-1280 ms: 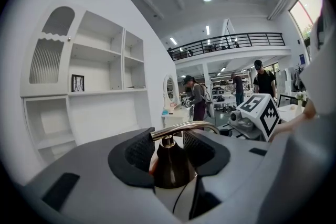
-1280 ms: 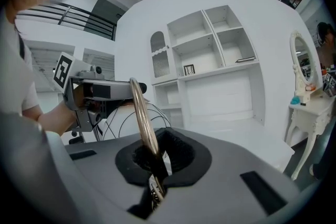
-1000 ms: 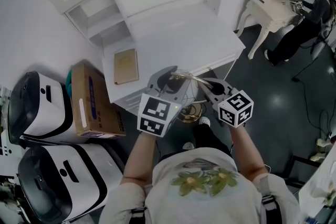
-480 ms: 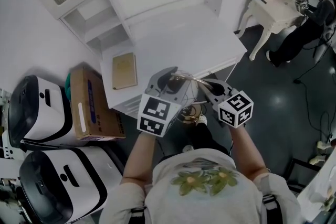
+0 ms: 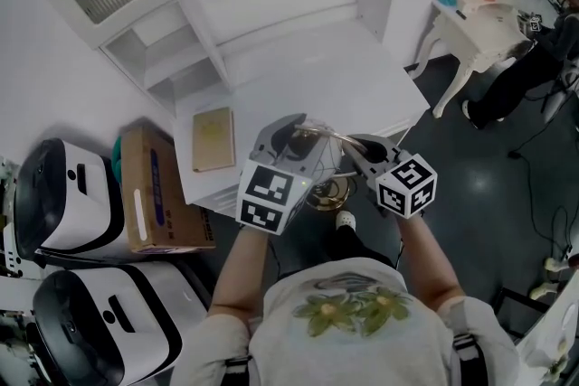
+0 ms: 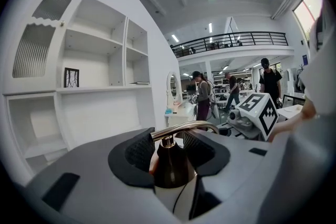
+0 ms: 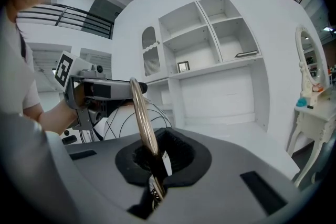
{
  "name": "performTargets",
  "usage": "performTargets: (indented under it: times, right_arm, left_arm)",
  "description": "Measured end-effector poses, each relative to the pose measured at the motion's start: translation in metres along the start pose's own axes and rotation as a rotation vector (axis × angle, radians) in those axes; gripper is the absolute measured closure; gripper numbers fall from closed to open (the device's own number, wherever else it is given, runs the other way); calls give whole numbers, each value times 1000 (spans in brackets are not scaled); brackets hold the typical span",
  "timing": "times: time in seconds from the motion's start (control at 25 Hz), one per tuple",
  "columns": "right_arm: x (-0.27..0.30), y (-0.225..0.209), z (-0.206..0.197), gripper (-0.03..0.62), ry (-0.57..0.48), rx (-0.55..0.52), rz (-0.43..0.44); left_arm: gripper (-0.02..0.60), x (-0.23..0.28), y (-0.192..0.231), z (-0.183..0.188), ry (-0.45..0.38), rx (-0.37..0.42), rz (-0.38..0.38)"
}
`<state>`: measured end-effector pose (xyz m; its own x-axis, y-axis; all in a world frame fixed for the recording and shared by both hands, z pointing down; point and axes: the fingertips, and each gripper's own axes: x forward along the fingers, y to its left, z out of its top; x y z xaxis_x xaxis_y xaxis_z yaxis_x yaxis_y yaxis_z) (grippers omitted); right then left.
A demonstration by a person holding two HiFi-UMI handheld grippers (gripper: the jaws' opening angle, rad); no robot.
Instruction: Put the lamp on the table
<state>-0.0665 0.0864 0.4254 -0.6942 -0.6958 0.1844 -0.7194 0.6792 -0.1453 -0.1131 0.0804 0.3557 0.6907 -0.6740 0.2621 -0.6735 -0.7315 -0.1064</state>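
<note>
As seen in the head view, the lamp [image 5: 318,160] (brass arm, round base) is held in the air between both tools, just off the near edge of the white table [image 5: 308,72] and not on its top. The left gripper [image 5: 291,131] and right gripper [image 5: 360,149] are side by side before the person's chest, marker cubes toward the camera.
- On the table: one tan book [image 5: 214,138], near the left corner.
- On the floor beside the table: cardboard box [image 5: 149,187]; two white-and-black units [image 5: 63,194].
- Far right: white dressing table [image 5: 479,9] with mirror.

Left gripper view: jaws clenched on the lamp's dark bronze neck [image 6: 169,165]. The brass arm [image 6: 184,127] curves off to the right above the pads. White shelving [image 6: 100,76] stands ahead.

Right gripper view: jaws clamped tight on the thin brass arm, which rises between the pads and bends left — toward the left gripper. Table top and shelving lie beyond.
</note>
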Motion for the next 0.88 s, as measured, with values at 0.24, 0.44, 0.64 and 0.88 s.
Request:
performTargets:
  times: [0.24, 0.44, 0.64, 0.88]
  right_arm:
    - [13, -25, 11, 565, -5, 5, 15]
    - [22, -43, 17, 565, -5, 3, 23]
    - [29, -60, 22, 565, -8, 7, 35]
    - [36, -74, 24, 565, -8, 10, 56]
  left_arm:
    - [391, 24, 14, 12, -1, 4, 9]
    - [391, 42, 24, 16, 9, 2, 17]
    - [391, 57, 31, 21, 16, 6, 29]
    - [391, 72, 38, 23, 25, 7, 46]
